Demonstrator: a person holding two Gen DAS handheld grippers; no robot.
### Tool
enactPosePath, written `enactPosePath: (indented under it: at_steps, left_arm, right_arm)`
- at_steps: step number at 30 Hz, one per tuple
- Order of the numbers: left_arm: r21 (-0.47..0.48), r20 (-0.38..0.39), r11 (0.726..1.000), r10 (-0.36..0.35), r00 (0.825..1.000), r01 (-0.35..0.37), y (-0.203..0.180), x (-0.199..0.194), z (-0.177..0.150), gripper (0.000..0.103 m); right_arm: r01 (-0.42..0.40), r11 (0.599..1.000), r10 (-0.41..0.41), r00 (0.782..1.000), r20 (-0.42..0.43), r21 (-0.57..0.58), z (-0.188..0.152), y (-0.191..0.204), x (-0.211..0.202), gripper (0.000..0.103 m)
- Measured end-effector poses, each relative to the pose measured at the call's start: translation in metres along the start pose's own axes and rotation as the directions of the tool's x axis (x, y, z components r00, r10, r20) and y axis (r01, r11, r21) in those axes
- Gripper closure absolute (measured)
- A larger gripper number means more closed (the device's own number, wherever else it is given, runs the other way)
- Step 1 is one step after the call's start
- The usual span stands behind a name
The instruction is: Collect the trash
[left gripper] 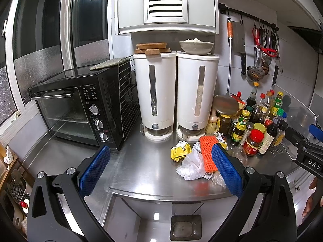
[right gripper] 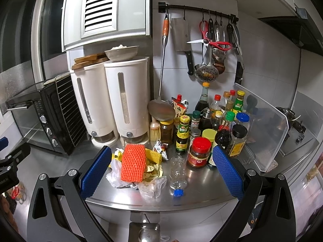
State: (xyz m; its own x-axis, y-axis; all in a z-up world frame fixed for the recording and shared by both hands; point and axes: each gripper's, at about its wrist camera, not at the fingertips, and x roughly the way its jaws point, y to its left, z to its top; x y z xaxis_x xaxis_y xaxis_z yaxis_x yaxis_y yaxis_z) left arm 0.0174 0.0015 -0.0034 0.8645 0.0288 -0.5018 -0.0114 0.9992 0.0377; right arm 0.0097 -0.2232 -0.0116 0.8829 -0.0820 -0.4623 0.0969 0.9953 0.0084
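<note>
A heap of trash lies on the steel counter [right gripper: 201, 189]: an orange foam net [right gripper: 132, 164], yellow wrappers [right gripper: 154, 157], a crumpled white plastic bag [right gripper: 115, 173], foil, a clear bag [right gripper: 151, 187] and an empty clear bottle with a blue cap [right gripper: 177, 171]. The left wrist view shows the orange net [left gripper: 208, 153], a yellow wrapper [left gripper: 179, 152] and the white bag [left gripper: 191, 166]. My left gripper [left gripper: 161, 165] is open and empty, short of the heap. My right gripper [right gripper: 161, 165] is open and empty, with the heap and bottle between its fingers' lines.
Many sauce bottles and jars [right gripper: 218, 125] stand right behind the trash. Two white dispensers [left gripper: 175, 94] and a black oven [left gripper: 80, 109] stand at the back left. Utensils hang on a wall rail [right gripper: 212, 40]. A clear splash shield [right gripper: 262, 129] stands at the right.
</note>
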Motion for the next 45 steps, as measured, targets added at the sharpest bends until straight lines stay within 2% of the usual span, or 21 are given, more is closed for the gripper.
enactPosePath:
  at_steps: [10,13,15,18,21,28,32,34,36,38,41,43,45]
  left_arm:
    - [0.016,-0.014,1.000,0.004,1.000,-0.004,-0.004,0.014,0.001,0.008]
    - [0.018,-0.006,1.000,0.010,1.000,-0.010,-0.006,0.020,0.003,0.008]
    - [0.018,-0.007,1.000,-0.006,1.000,0.006,-0.008,0.026,0.005,0.008]
    - [0.026,-0.024,0.999,-0.038,0.999,0.039,-0.015,0.042,0.009,0.008]
    - [0.051,-0.047,0.997,-0.057,0.997,0.060,-0.026,0.060,0.011,0.008]
    - [0.094,-0.146,0.988,-0.111,0.983,0.126,-0.054,0.116,0.016,0.008]
    - [0.100,-0.213,0.984,-0.125,0.969,0.149,-0.070,0.155,0.016,0.008]
    - [0.106,-0.247,0.980,-0.136,0.960,0.166,-0.079,0.172,0.016,0.008]
    - [0.109,-0.289,0.974,-0.161,0.944,0.200,-0.087,0.189,0.014,0.008]
    - [0.112,-0.326,0.969,-0.175,0.929,0.222,-0.095,0.206,0.012,0.008]
    - [0.115,-0.372,0.962,-0.191,0.909,0.249,-0.106,0.225,0.010,0.017]
    - [0.105,-0.409,0.954,-0.215,0.887,0.280,-0.114,0.240,0.008,0.018]
    - [0.103,-0.433,0.952,-0.217,0.875,0.287,-0.119,0.252,0.008,0.019]
  right_arm:
    - [-0.026,0.999,0.026,1.000,0.005,0.039,0.002,-0.009,0.015,0.003]
    - [-0.059,0.997,0.059,0.998,-0.007,0.046,0.004,-0.013,0.027,0.003]
    - [-0.089,0.994,0.092,0.995,-0.034,0.064,0.004,-0.018,0.041,0.003]
    - [-0.091,0.993,0.097,0.992,-0.083,0.068,0.001,-0.022,0.061,0.003]
    - [-0.095,0.991,0.112,0.976,-0.189,0.093,-0.005,-0.030,0.091,0.003]
    - [-0.020,0.997,0.043,0.950,-0.308,0.078,-0.016,-0.050,0.144,0.003]
    - [0.002,0.992,0.051,0.913,-0.405,0.130,-0.023,-0.073,0.181,0.004]
    - [-0.002,0.989,0.069,0.893,-0.445,0.149,-0.031,-0.082,0.201,0.010]
    - [-0.015,0.983,0.101,0.876,-0.472,0.182,-0.038,-0.090,0.217,0.011]
    - [-0.016,0.979,0.117,0.860,-0.497,0.203,-0.044,-0.094,0.231,0.017]
    - [-0.031,0.974,0.151,0.829,-0.539,0.226,-0.055,-0.096,0.251,0.022]
    - [-0.041,0.971,0.172,0.803,-0.571,0.234,-0.062,-0.096,0.265,0.031]
    - [-0.044,0.974,0.171,0.784,-0.596,0.221,-0.068,-0.094,0.276,0.034]
